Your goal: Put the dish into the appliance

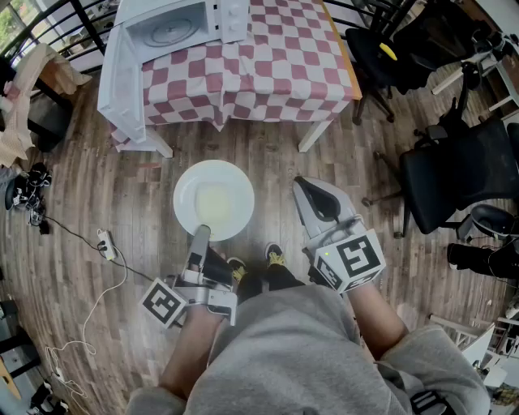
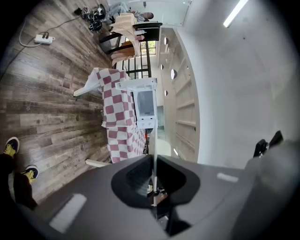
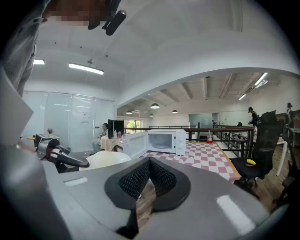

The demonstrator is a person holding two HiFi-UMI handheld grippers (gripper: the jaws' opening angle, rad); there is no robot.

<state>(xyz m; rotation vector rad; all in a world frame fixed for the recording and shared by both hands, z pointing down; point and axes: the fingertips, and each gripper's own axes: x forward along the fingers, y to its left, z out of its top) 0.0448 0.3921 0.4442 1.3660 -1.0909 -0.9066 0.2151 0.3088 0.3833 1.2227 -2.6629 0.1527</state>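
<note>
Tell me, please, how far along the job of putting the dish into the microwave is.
Done: the microwave stands open, and the left gripper is shut on the rim of the dish. In hand: the dish hangs over the floor, short of the table. Left: carry it to the microwave and set it inside. The right gripper is empty.

Grey-brown plank floor [image 1: 268, 154] underfoot. At the top of the head view stands a table [image 1: 284, 73] draped in a red-and-white checked cloth. Black office chairs [image 1: 454, 174] crowd the right side, 1 just beside the table's right edge. A white power strip [image 1: 105, 243] lies at left, cable trailing. A black railing [image 1: 49, 24] fills the top-left corner. Strip lights [image 3: 86, 68] glow on the white ceiling above a glass partition [image 3: 70, 122].
</note>
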